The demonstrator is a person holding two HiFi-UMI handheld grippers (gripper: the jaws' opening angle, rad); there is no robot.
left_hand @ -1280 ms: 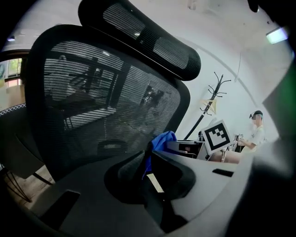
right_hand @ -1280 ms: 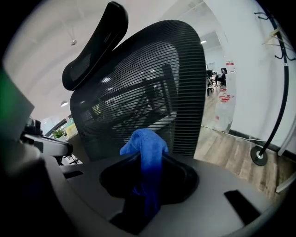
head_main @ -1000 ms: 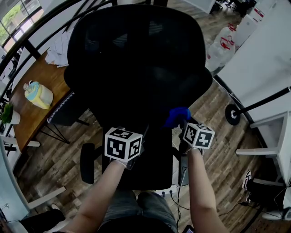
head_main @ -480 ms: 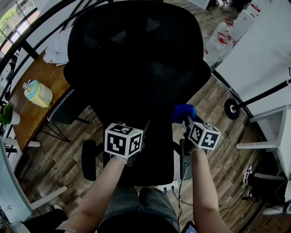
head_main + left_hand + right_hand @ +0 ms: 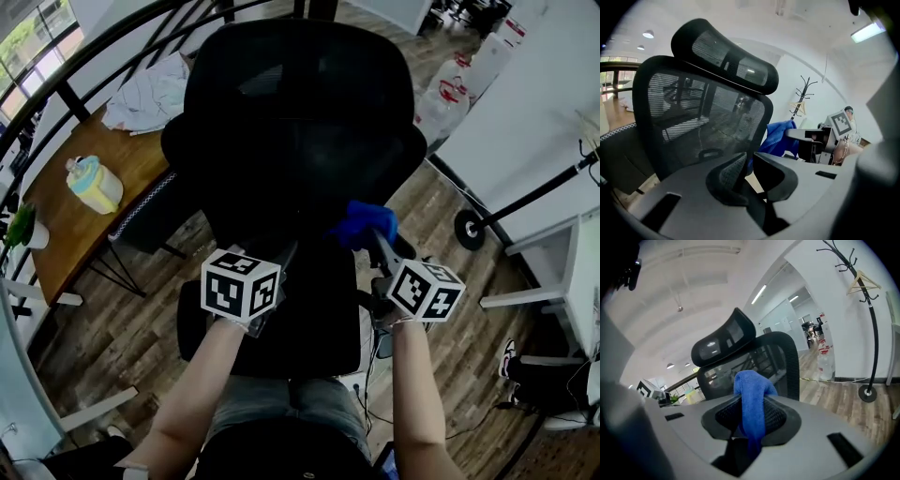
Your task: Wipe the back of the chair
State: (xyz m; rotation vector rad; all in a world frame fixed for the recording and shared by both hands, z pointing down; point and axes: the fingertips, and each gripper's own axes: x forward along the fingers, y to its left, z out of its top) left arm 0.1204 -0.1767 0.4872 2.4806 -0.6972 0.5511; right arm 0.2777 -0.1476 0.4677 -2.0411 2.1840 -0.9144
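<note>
While the right gripper clamps the blue cloth against the right edge of the chair back, the left gripper pinches its lower edge.

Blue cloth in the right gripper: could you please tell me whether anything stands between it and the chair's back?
Nothing visible does. The right gripper is shut on the blue cloth, and the chair's back lies directly beyond it. The left gripper sits off to the side, clear of that path.
</note>
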